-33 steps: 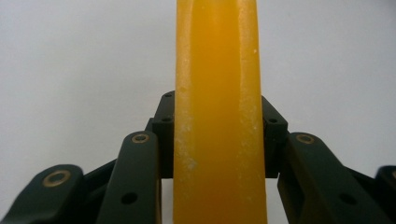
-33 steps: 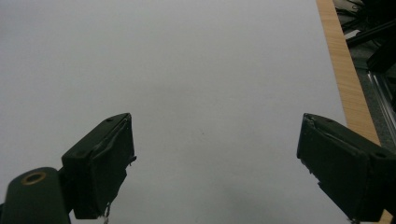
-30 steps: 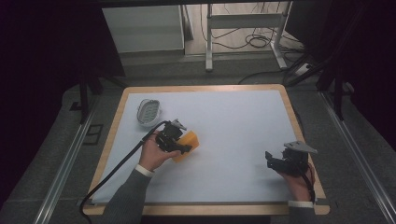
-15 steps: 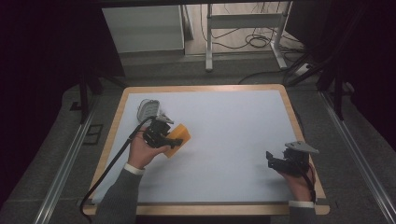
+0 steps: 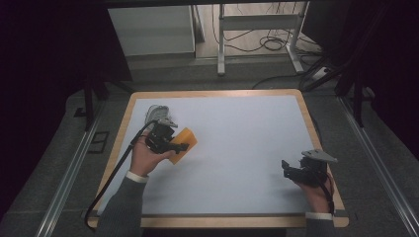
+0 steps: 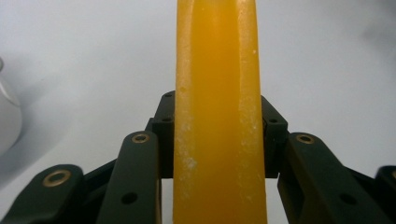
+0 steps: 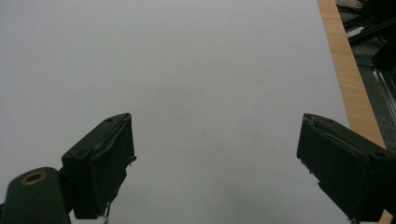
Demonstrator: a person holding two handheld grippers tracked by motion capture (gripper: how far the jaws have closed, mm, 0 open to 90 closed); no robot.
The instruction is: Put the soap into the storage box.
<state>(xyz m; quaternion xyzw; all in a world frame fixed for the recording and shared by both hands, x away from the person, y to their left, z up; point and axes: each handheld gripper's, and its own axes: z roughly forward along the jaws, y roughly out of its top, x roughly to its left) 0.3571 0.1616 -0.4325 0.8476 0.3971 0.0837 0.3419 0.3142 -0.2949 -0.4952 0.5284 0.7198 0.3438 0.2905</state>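
Observation:
My left gripper (image 5: 174, 146) is shut on a flat orange sponge (image 5: 181, 140) at the left of the white table top (image 5: 237, 133). Seen from the left gripper view, the sponge (image 6: 217, 112) stands edge-on between the black jaws, which press on both its faces. A pale grey dish-like object (image 5: 155, 113) lies just behind the left gripper, and its rim (image 6: 8, 116) shows at the left edge of the left gripper view. Near the right front of the table my right gripper (image 5: 291, 168) is open, its fingers (image 7: 100, 163) wide apart over bare white surface with nothing between them.
A wooden rim (image 5: 212, 94) frames the white table top, and the same rim (image 7: 348, 70) runs close to the right gripper's right side. Behind the table stand a metal frame (image 5: 257, 29), floor cables (image 5: 269, 44) and a grey cabinet (image 5: 150, 29).
The left gripper has carried the orange sponge back and to the left, toward the grey dish. The right gripper has stayed almost still.

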